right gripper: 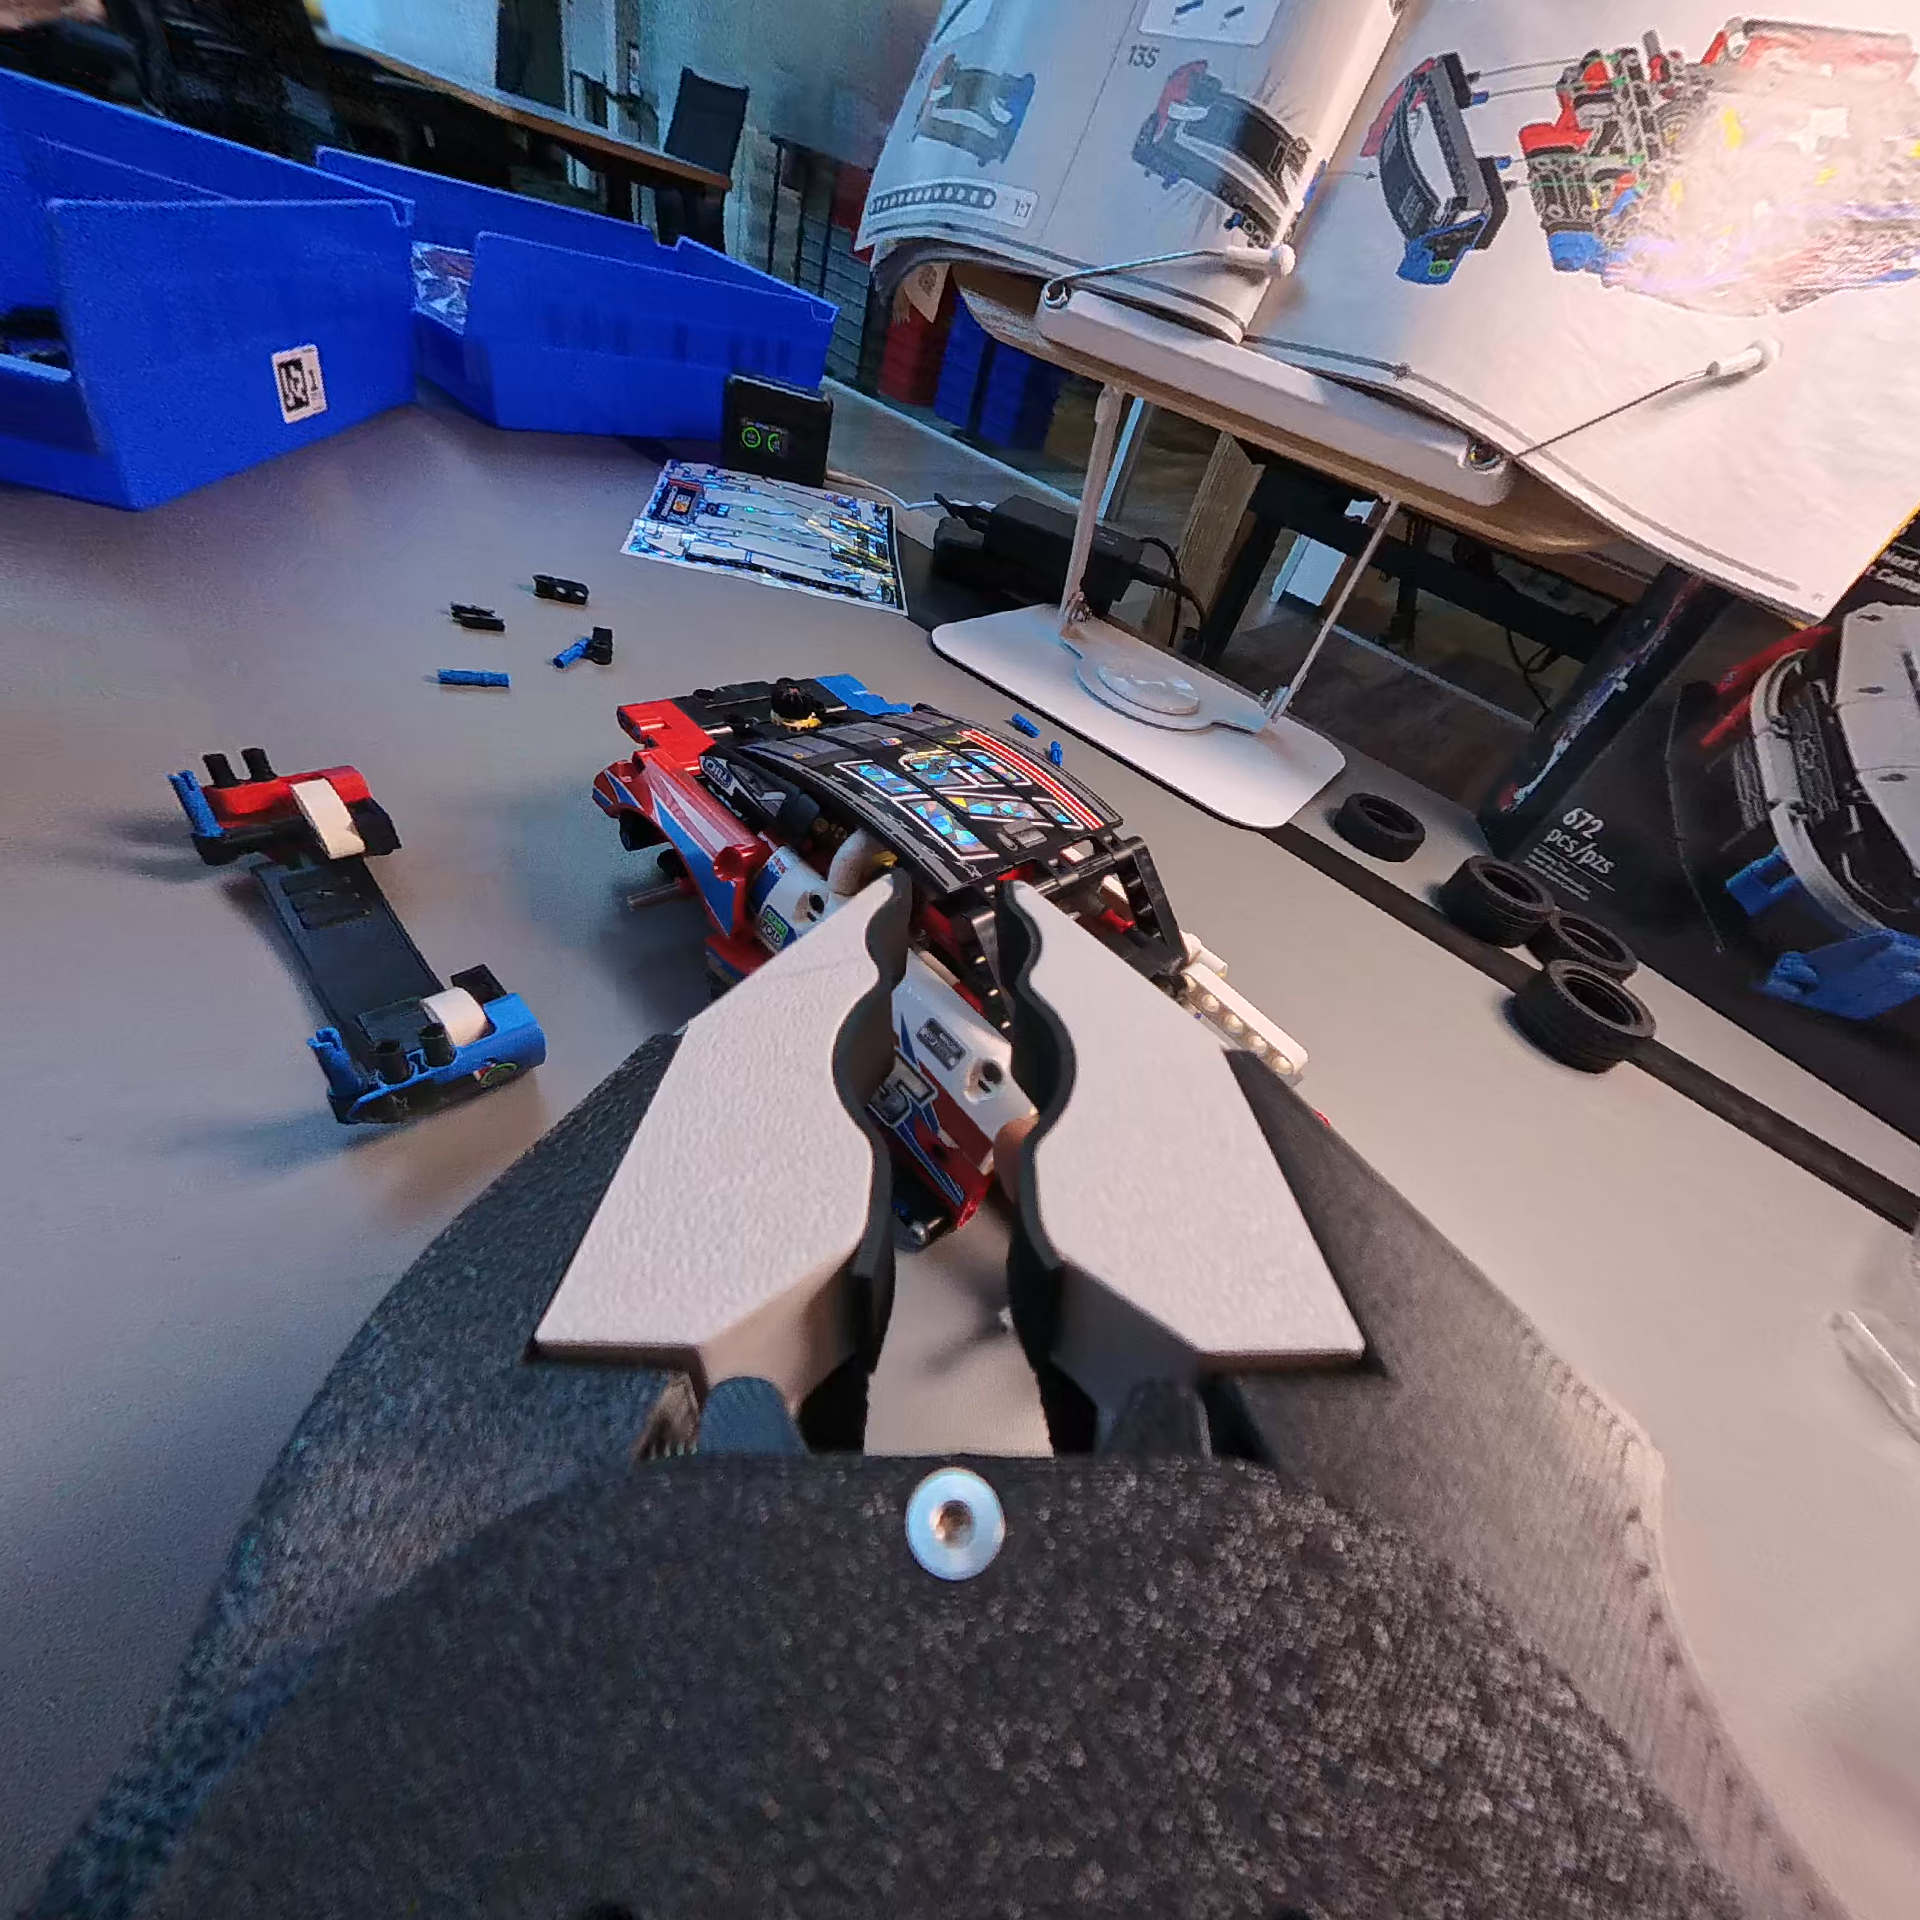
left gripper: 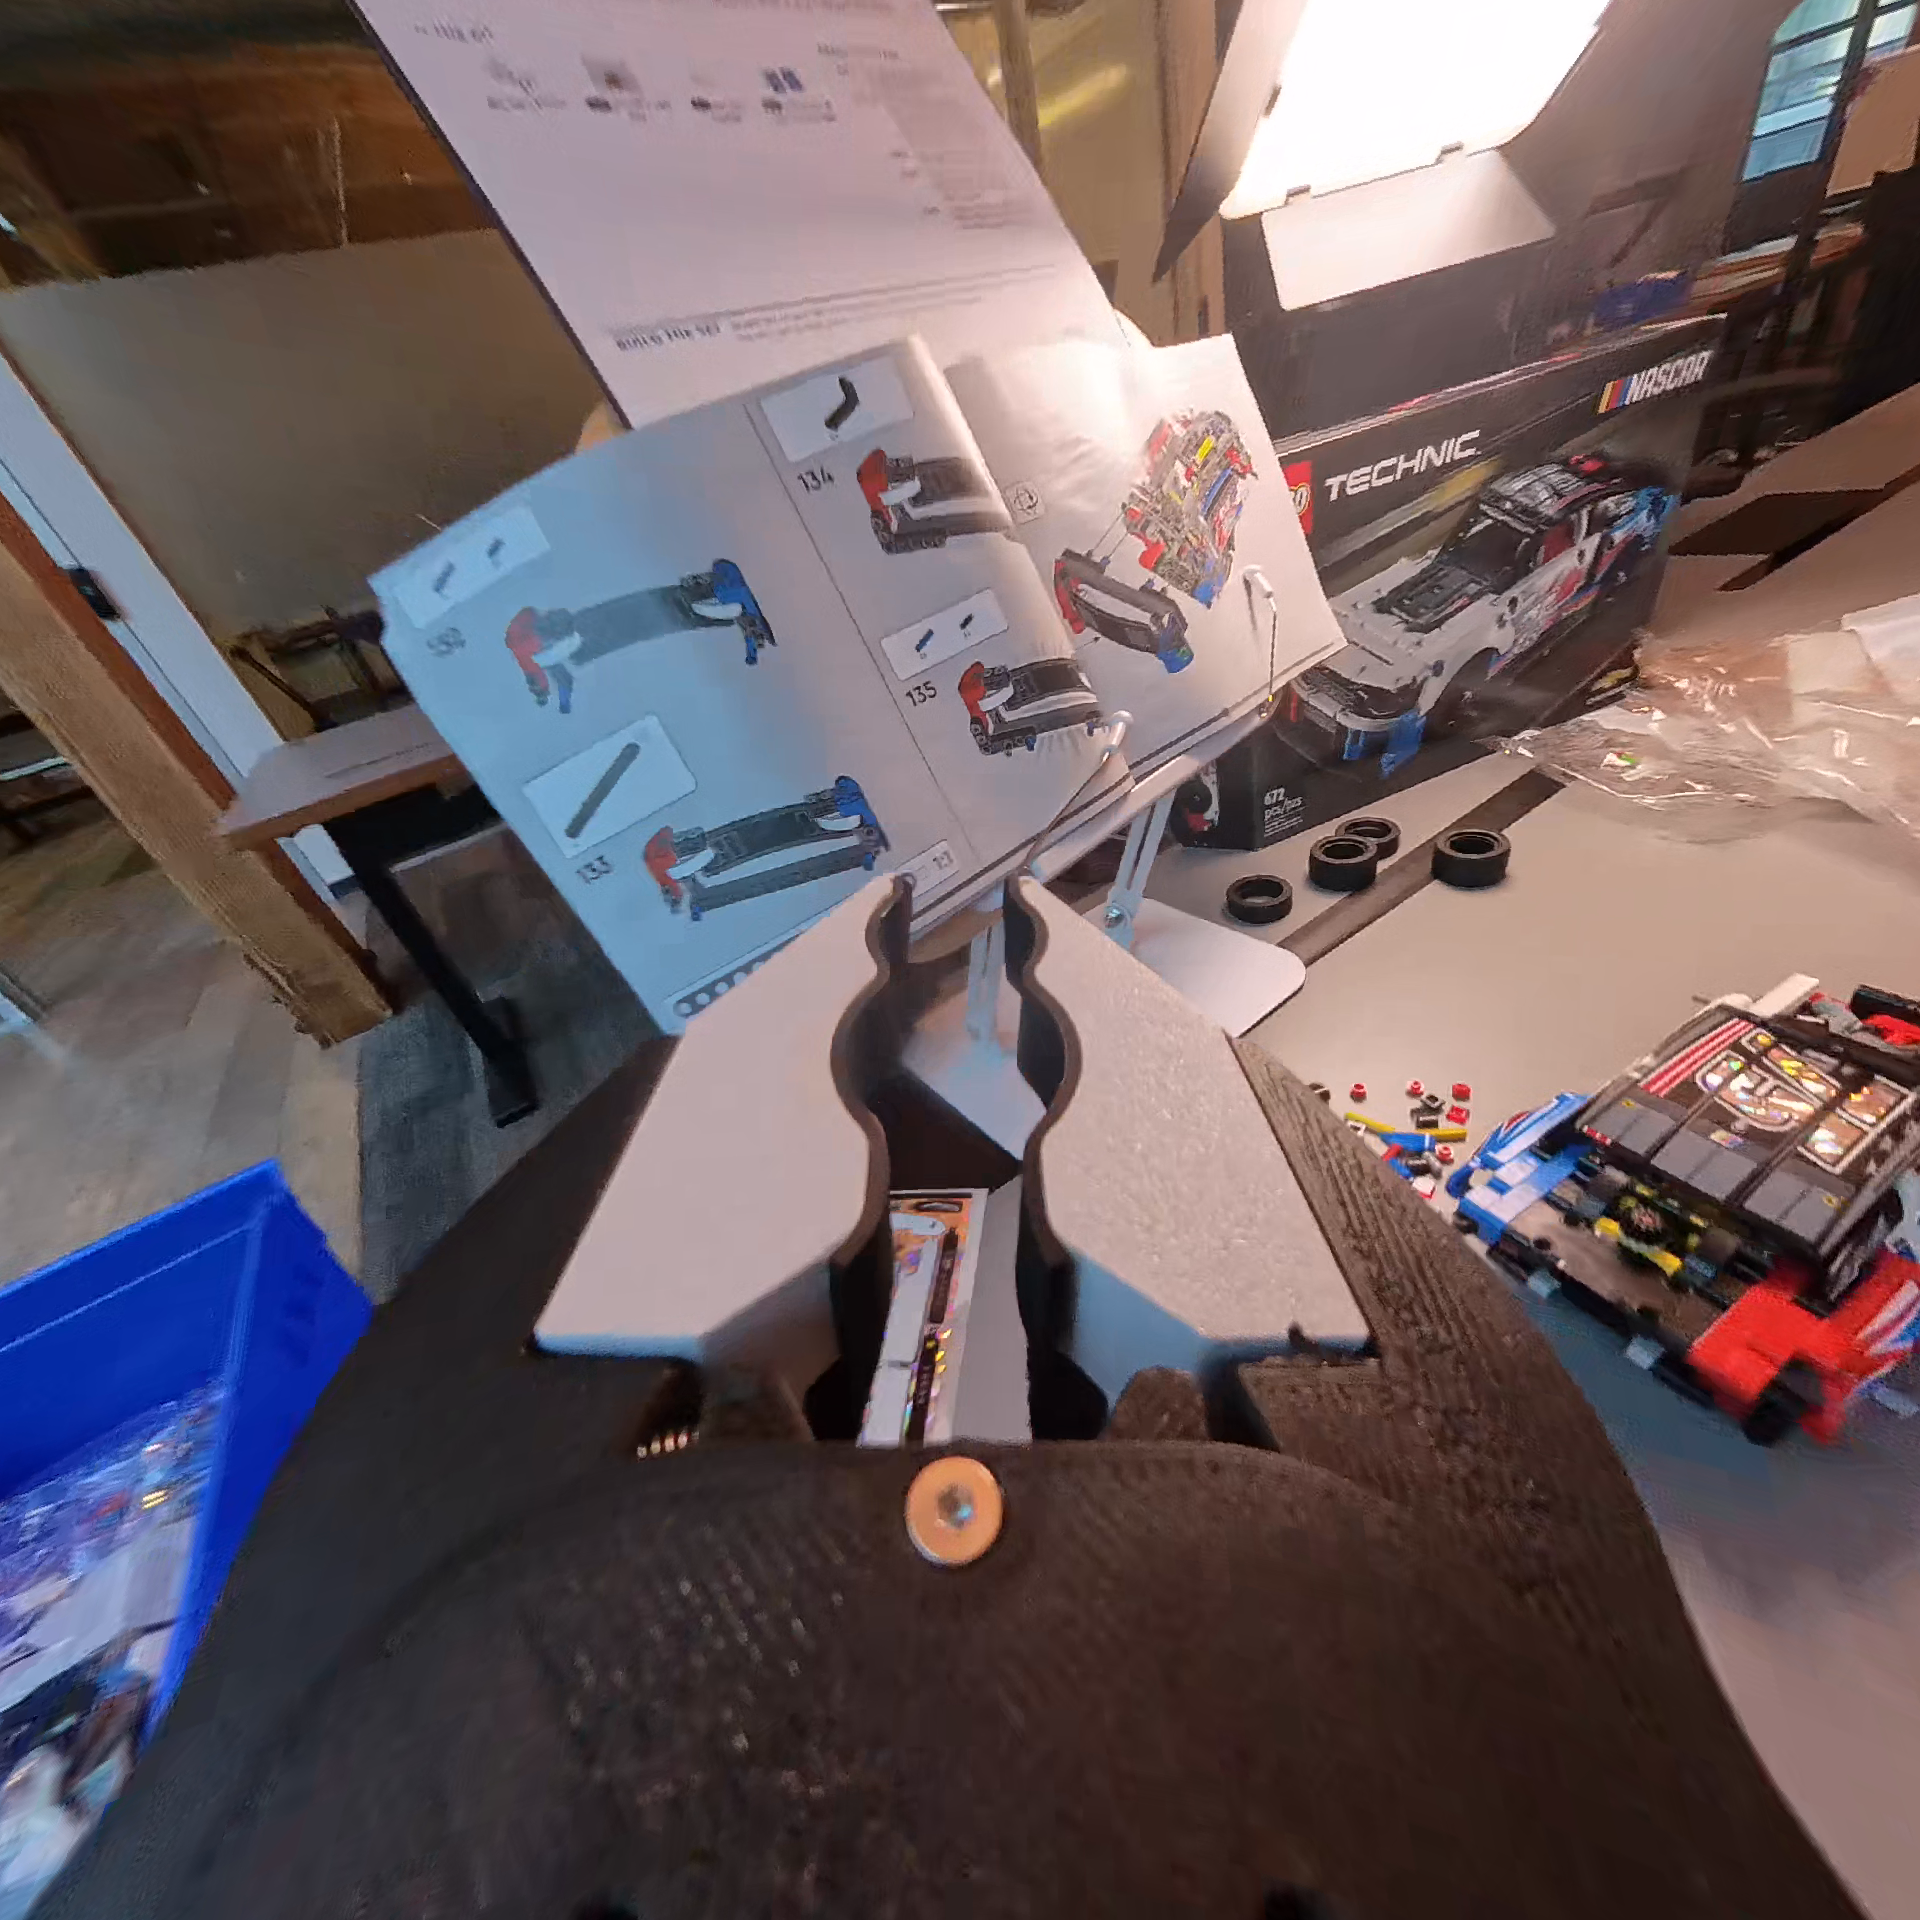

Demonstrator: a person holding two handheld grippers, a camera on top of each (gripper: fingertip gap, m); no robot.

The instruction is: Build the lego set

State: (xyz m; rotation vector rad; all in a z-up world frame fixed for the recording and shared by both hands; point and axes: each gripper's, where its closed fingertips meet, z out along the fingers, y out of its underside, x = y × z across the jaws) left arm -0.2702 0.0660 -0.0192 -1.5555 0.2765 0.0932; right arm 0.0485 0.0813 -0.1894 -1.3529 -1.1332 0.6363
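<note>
lego car (right gripper: 883, 831) on table, right gripper (right gripper: 954, 894) parted above it; left gripper (left gripper: 956, 894) parted, empty.

four tyres (right gripper: 1582, 1013), two blue bins (right gripper: 208, 343)

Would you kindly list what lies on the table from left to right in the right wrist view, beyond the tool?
Blue bins → long red, black and blue subassembly → partly built car → white base of the booklet stand → loose black tyres → set box.
</note>
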